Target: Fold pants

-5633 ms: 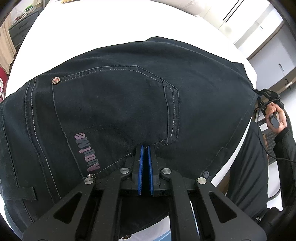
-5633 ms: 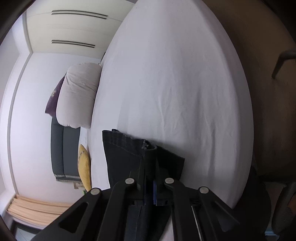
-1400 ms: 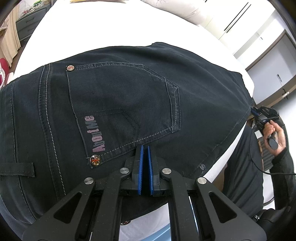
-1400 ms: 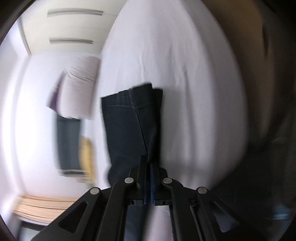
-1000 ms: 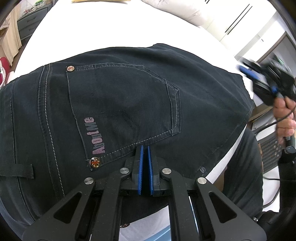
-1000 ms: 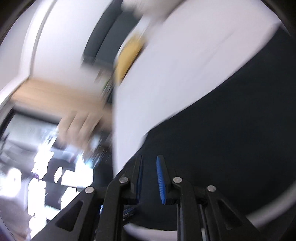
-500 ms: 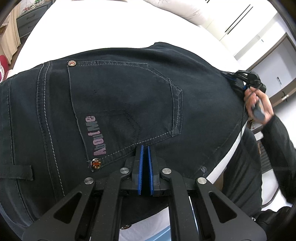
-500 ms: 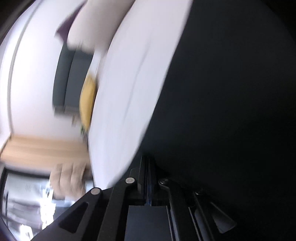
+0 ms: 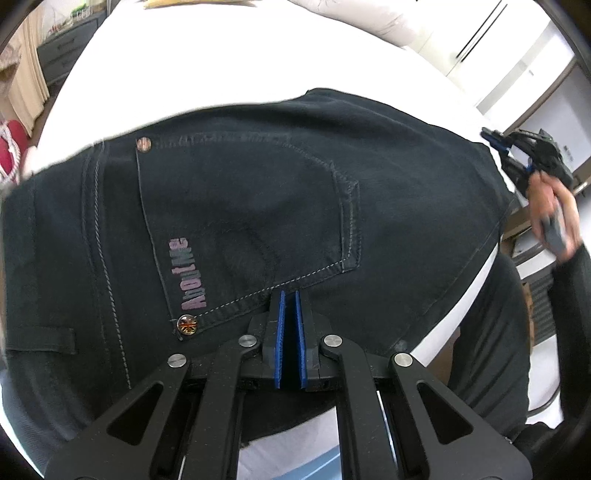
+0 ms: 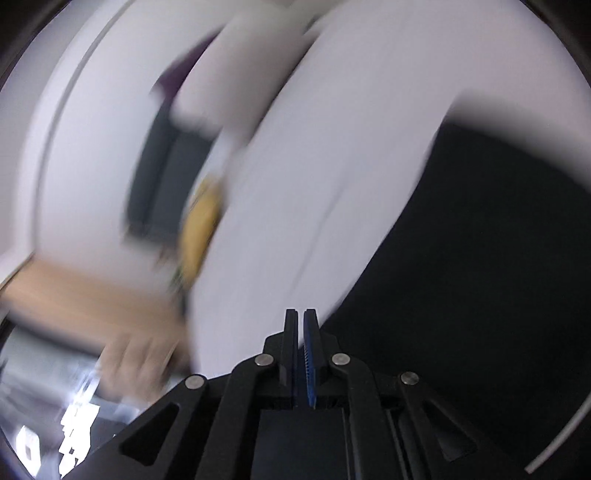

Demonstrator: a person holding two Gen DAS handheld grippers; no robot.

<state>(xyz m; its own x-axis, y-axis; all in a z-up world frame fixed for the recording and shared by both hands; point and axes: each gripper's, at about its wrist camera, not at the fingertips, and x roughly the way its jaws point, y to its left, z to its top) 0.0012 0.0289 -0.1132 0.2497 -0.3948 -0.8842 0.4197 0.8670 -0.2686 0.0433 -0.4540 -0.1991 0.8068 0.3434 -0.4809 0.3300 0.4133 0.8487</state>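
Dark denim pants lie folded on a white bed, back pocket with the "AboutMe" label facing up. My left gripper is shut, its blue pads together at the pocket's lower edge over the pants near the front edge; no cloth shows between them. My right gripper is shut and empty, held above the bed beside the pants; that view is heavily blurred. It also shows in the left wrist view at the pants' right end, held in a hand.
White pillows lie at the far end of the bed. A grey dresser stands far left. Wardrobe doors are at the far right. A yellow cushion and a dark sofa sit beyond the bed.
The right gripper let go of the pant leg, swung over the folded pants and is moving fast, shut. The left gripper stayed shut at the pocket edge.
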